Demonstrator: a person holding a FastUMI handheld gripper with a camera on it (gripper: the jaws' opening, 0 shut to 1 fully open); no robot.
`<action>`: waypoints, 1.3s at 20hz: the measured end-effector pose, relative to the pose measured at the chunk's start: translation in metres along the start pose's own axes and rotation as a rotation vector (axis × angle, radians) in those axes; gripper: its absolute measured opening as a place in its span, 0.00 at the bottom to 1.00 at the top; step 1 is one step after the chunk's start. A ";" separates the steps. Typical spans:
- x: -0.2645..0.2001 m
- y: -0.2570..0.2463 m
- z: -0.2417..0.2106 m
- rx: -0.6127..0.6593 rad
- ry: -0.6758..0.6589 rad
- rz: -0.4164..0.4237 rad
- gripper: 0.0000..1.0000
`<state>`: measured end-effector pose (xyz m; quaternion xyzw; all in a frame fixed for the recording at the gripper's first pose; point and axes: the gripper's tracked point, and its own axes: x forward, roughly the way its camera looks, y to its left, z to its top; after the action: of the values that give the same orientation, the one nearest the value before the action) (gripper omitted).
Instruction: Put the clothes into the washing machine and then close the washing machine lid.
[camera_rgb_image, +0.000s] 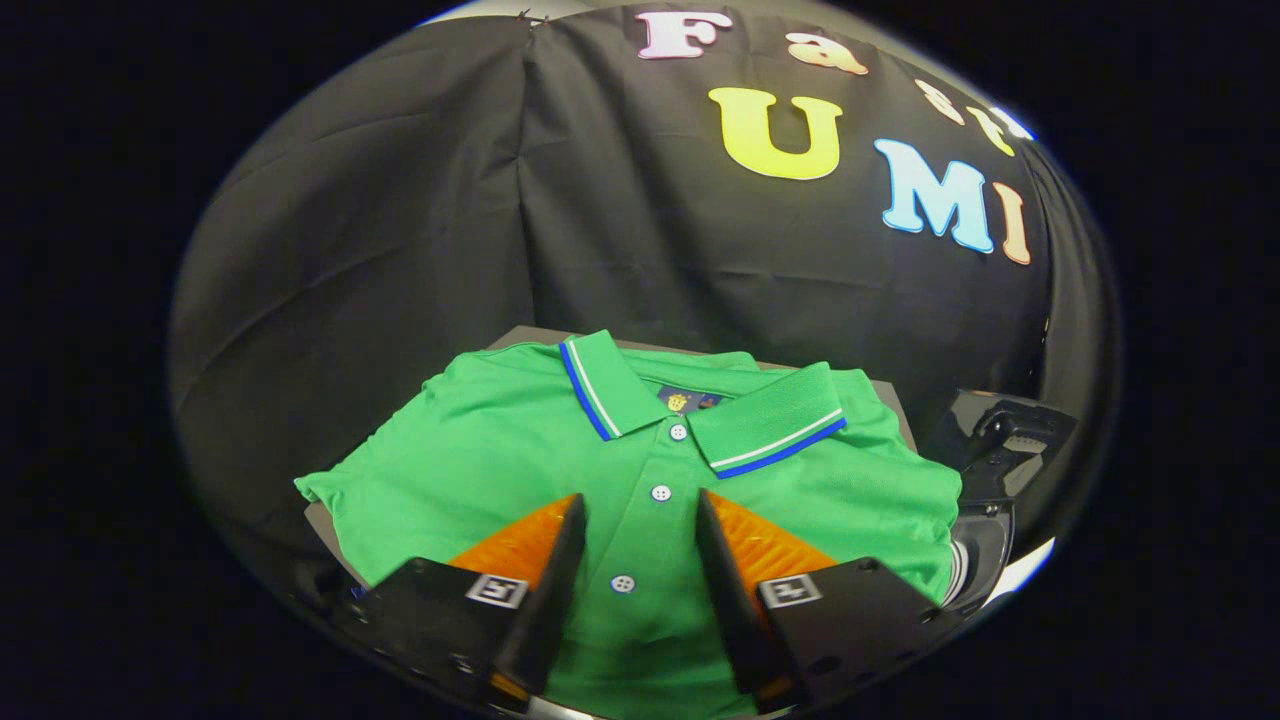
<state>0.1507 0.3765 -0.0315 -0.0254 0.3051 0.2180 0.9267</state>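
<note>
A green polo shirt (500, 450) with a blue-and-white striped collar lies flat and spread out on a grey surface (890, 395), collar pointing away from me. My gripper (640, 505) hangs open just above the shirt's button placket, one finger on each side of the row of white buttons. Nothing is held between the fingers. To the right of the shirt, part of a dark washing machine (990, 470) shows with its lid raised.
The black cloth wall (420, 220) of the booth stands close behind the surface. The shirt's sleeve (330, 488) hangs over the surface's left edge. The dark machine's rim (985, 560) sits right beside the shirt's right side.
</note>
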 end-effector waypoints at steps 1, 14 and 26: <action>-0.002 0.000 0.000 0.009 -0.001 0.006 0.64; -0.036 -0.003 0.042 0.056 -0.111 0.143 0.01; -0.090 -0.075 0.076 0.093 -0.216 0.091 0.01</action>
<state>0.1598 0.2877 0.0753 0.0550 0.2140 0.2469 0.9435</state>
